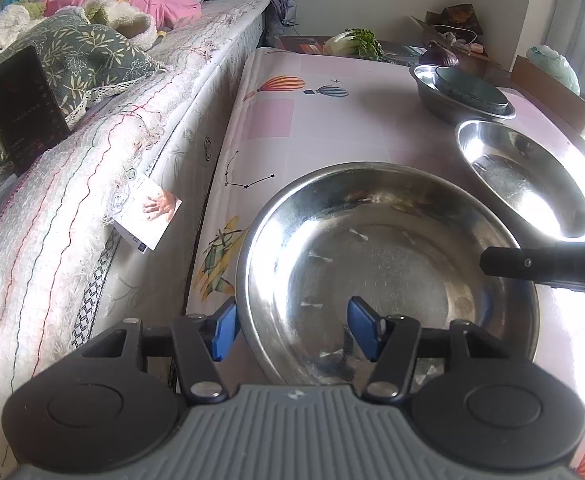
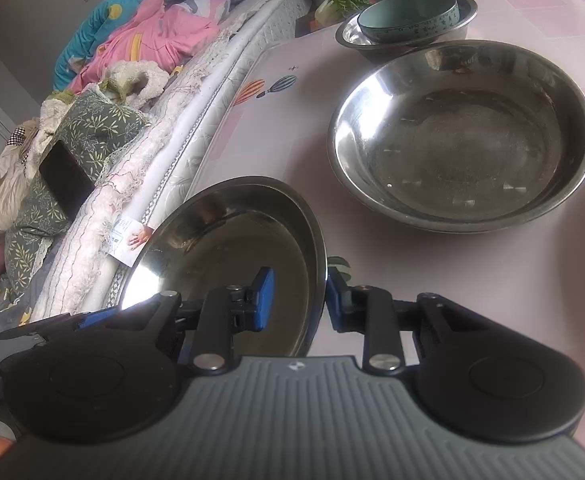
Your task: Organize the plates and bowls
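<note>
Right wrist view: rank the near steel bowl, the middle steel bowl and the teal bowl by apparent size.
1. Middle steel bowl
2. Near steel bowl, though partly hidden and closest, so unsure
3. Teal bowl, farthest away

Right claw (image 2: 295, 300) astride near steel bowl (image 2: 228, 256) rim, fingers apart

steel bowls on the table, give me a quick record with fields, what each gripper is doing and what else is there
near bowl: steel, on the pink table cover, both grippers at its rim
left gripper: open, fingers straddle the bowl's left rim
right gripper: open, fingers straddle the bowl's right rim
second bowl: steel, empty, beyond the near one
far bowl: steel, a green bowl sits in it
beside table: bed with a phone
</note>
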### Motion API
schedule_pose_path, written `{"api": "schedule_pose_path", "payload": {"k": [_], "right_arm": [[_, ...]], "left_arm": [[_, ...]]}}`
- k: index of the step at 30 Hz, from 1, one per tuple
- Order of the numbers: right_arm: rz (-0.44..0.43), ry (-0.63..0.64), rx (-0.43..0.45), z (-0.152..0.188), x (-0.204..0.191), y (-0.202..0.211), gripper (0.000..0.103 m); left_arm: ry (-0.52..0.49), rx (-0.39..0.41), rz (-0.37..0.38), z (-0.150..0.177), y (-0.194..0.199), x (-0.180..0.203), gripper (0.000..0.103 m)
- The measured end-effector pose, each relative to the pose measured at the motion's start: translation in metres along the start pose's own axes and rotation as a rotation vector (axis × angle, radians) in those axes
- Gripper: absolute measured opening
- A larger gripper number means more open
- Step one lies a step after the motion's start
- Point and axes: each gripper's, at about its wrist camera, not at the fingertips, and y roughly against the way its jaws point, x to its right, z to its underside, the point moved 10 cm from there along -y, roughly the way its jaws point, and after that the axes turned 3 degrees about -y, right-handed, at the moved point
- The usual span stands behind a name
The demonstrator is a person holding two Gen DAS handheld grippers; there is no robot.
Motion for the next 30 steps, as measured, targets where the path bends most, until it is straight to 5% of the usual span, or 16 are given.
{"api": "schedule_pose_path", "payload": {"k": [18,30], "right_arm": [[0.033,-0.031,-0.006,0.03,0.044,0.056,0.026],[0.059,-0.006,0.017,0.025,0.049,0.05,0.027]], "left_arm": [[-0.04,-0.046,0.121,0.025,0.021,0.052,0.056],[-0.091,-0.035,0.042,0.017,0.011,0.052,0.066]]}}
